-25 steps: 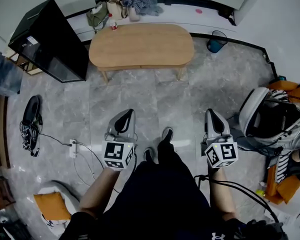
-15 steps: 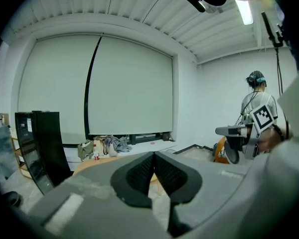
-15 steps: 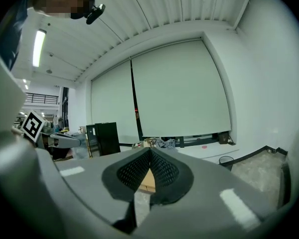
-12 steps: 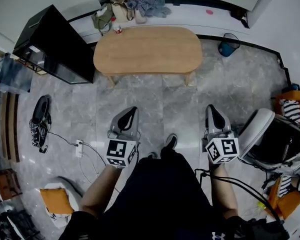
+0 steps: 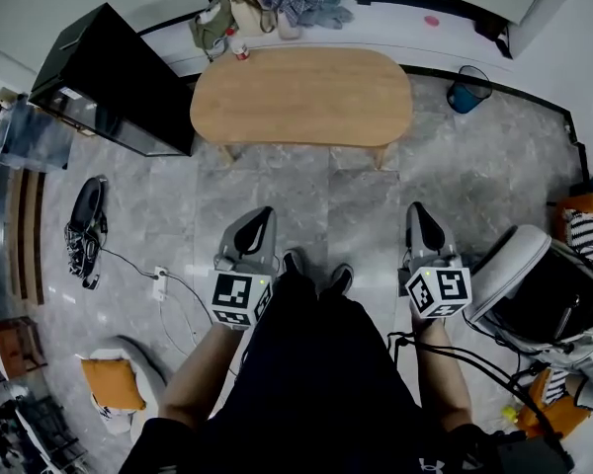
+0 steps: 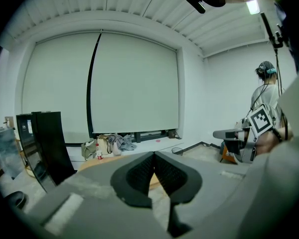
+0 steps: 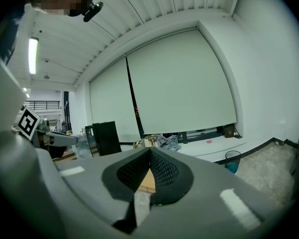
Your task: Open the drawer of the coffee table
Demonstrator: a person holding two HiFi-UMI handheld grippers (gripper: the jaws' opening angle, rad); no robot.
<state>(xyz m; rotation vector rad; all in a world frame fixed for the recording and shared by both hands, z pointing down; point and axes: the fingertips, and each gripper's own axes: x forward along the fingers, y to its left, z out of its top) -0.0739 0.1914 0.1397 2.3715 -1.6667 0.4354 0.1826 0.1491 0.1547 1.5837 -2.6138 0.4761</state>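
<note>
While left gripper [image 5: 264, 215] hangs near left with jaws pressed together, empty, coffee table [image 5: 301, 95] sits far centre, well apart: oval light-wood top, pale legs, drawer hidden; near right, right gripper [image 5: 416, 212] likewise closed, empty.

The head view looked steeply down from the person's head onto the floor [image 5: 306, 196], with the coffee table [image 5: 301, 97] ahead near the top of frame and both grippers close under the lens — the left gripper [image 5: 265, 213] at frame left, the right gripper [image 5: 415, 210] at frame right. The 2 gripper views sat low, each facing almost level along its own 2 jaws, which filled the near foreground, toward the window wall [image 6: 134, 83]. All 3 views shared the table, the black cabinet [image 5: 109, 82] and the heap of bags [image 5: 247, 13] — and each gripper view caught the other gripper at its edge.
</note>
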